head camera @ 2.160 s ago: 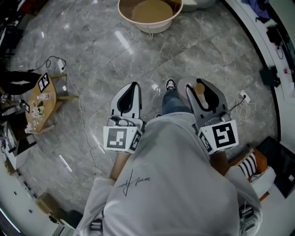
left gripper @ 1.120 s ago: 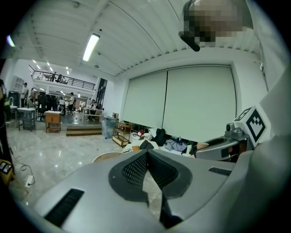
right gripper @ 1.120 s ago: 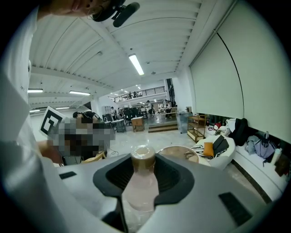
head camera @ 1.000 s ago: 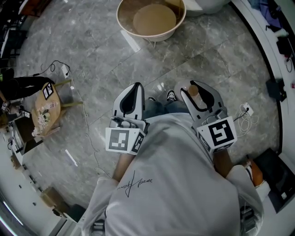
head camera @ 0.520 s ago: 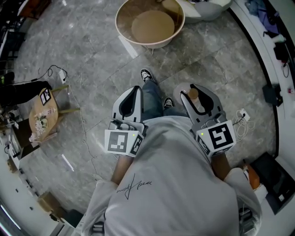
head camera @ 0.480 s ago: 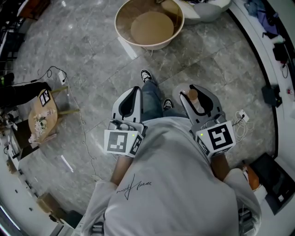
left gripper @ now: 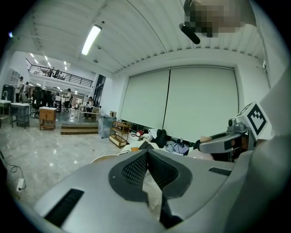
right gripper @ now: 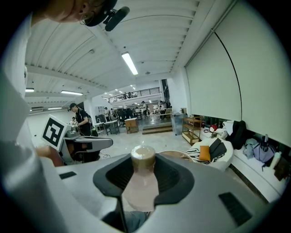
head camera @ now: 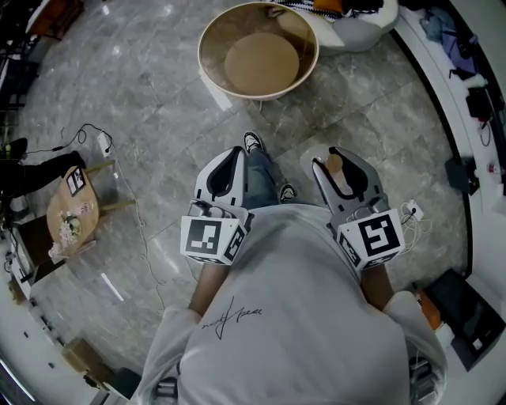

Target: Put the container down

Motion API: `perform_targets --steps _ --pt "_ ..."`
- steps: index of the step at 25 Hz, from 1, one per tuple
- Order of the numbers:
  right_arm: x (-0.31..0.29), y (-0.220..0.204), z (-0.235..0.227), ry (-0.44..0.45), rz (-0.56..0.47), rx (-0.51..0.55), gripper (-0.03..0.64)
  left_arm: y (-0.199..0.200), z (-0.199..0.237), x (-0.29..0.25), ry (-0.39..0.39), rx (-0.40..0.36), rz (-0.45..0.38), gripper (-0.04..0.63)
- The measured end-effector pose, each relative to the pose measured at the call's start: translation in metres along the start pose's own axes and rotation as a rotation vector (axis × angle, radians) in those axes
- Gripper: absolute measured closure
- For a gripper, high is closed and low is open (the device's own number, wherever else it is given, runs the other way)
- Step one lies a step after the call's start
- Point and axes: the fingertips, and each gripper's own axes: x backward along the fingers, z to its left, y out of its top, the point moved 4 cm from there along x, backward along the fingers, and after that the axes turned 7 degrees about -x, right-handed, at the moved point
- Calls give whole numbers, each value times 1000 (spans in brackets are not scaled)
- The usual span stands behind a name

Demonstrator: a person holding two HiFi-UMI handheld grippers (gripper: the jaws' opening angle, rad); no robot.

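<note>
The container (right gripper: 140, 182) is a pale pinkish bottle with a tan cap. It stands upright between the jaws of my right gripper (right gripper: 143, 160), which is shut on its body. From the head view the tan cap of the container (head camera: 335, 164) shows inside the right gripper (head camera: 335, 155), held above the grey marble floor. My left gripper (head camera: 228, 152) is level with it at the left. The left gripper (left gripper: 146, 153) has its tips together; a pale crinkled patch shows in the gap below them, and I cannot tell what it is.
A large round tan tub (head camera: 258, 49) stands on the floor ahead, with a white seat (head camera: 360, 24) behind it. A small wooden stool (head camera: 67, 213) with clutter and a cable (head camera: 141, 217) lie to the left. A plug strip (head camera: 411, 210) is at the right. The person's shoe (head camera: 253, 143) is between the grippers.
The person has walked forward, so the round tub sits nearer and more central. One foot has stepped ahead. Both grippers keep their hold and place before the body.
</note>
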Motion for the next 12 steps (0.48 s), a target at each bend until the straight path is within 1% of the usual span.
perform_targets --steps 9,12 --pt "-61 32 -7 11 4 -4 471 17 48 -47 -24 -5 3 578" --pt "-81 44 -7 17 14 10 471 24 67 -58 -25 -4 4 578"
